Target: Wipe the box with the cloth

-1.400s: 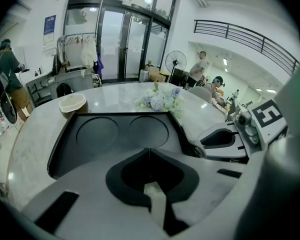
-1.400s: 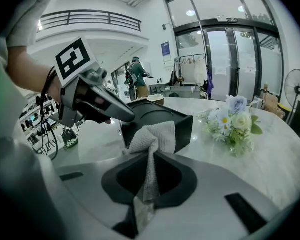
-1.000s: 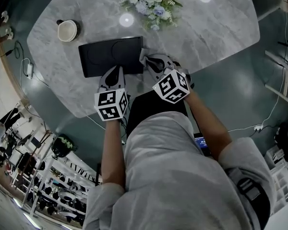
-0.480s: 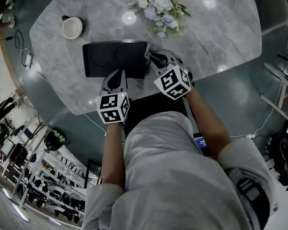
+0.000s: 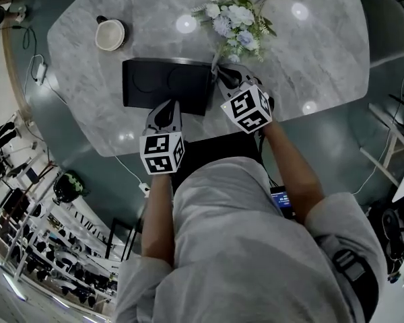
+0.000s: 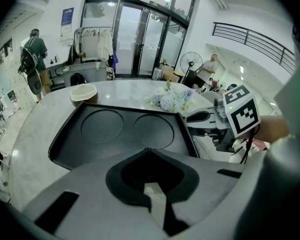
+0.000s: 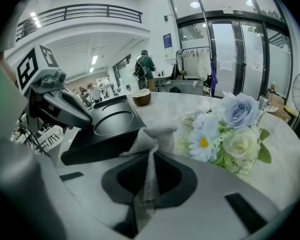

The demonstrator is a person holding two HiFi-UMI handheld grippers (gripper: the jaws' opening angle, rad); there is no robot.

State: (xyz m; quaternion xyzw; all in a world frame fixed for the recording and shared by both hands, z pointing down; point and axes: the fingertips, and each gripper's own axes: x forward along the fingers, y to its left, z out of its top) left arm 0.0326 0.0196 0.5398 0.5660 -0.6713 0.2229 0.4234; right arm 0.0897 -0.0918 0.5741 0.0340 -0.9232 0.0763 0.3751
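Observation:
The box (image 5: 165, 85) is a flat black tray with two round recesses (image 6: 125, 131), lying on the marble table (image 5: 310, 39). My right gripper (image 5: 223, 77) is at the box's right edge, shut on a grey knitted cloth (image 7: 152, 136) that bunches over the box's corner (image 7: 110, 126). The cloth (image 5: 219, 71) shows as a small grey patch past the fingers. My left gripper (image 5: 169, 108) is at the box's near edge, shut with nothing between its jaws (image 6: 150, 151). Whether it touches the box I cannot tell.
A bunch of white and blue flowers (image 5: 239, 22) lies just beyond the right gripper, close to the cloth (image 7: 225, 131). A cup (image 5: 111, 33) stands left of the box's far corner. The table's near edge runs just under both grippers. People stand far off.
My right gripper has moved with the cloth along the box's right side, towards the far corner and the flowers. The left gripper has stayed at the near edge.

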